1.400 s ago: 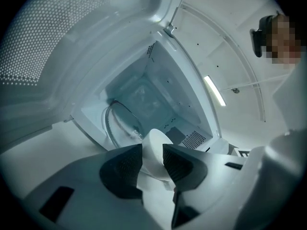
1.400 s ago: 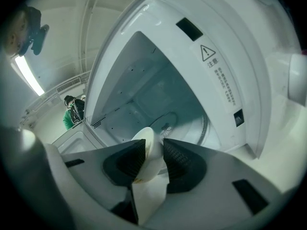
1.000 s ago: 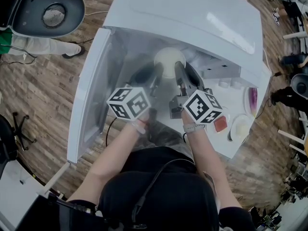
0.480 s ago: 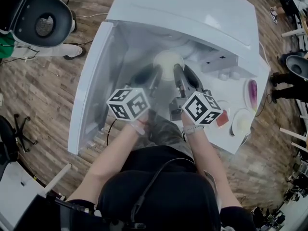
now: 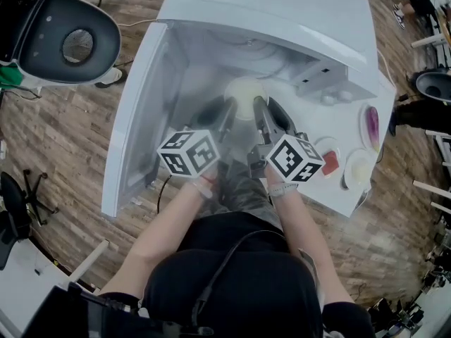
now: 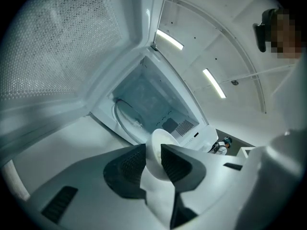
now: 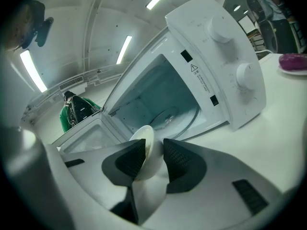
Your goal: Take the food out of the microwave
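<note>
A white bowl (image 5: 245,90) hangs at the mouth of the open white microwave (image 5: 282,20), held from both sides. My left gripper (image 5: 227,110) is shut on the bowl's left rim, and my right gripper (image 5: 261,110) is shut on its right rim. In the left gripper view the bowl's rim (image 6: 156,150) sits clamped between the dark pads, with the lit cavity and its glass turntable (image 6: 125,121) behind. In the right gripper view the bowl (image 7: 144,152) is likewise pinched between the pads, in front of the cavity (image 7: 163,104). The bowl's contents are hidden.
The microwave door (image 5: 137,118) stands swung open on the left. Right of the microwave, the white table (image 5: 338,203) carries a plate with purple food (image 5: 371,125), a small dish with something red (image 5: 330,162) and a white plate (image 5: 358,167). A dark chair (image 5: 70,37) stands far left.
Both grippers have drawn the bowl a little back out of the cavity, toward the person. Both grips are unchanged.
</note>
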A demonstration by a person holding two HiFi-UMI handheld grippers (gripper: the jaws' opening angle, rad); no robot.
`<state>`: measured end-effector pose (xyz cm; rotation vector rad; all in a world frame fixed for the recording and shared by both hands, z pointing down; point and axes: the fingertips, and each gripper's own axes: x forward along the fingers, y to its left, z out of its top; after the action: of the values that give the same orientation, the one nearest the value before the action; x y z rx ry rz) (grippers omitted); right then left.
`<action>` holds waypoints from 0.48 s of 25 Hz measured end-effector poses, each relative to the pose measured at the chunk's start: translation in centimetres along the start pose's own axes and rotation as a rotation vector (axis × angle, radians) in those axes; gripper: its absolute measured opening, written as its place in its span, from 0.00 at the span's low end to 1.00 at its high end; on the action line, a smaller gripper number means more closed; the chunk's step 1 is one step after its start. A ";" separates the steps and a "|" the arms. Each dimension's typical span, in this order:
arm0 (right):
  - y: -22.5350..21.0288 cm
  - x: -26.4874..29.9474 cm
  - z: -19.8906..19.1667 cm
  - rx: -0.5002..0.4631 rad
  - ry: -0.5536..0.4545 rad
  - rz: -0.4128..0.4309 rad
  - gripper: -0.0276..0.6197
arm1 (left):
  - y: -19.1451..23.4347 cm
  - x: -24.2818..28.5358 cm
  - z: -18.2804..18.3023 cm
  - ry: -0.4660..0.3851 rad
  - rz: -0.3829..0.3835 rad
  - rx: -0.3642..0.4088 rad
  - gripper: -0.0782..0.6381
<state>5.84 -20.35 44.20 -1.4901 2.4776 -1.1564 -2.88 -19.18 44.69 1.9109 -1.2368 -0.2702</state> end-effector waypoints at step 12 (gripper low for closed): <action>-0.5 -1.9 -2.1 0.026 0.013 -0.037 0.24 | 0.0 -1.3 -2.2 0.054 0.002 0.001 0.25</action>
<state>6.47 -17.82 45.35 -1.5330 2.4437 -1.2036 -2.29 -16.93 45.81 1.9053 -1.2038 -0.2158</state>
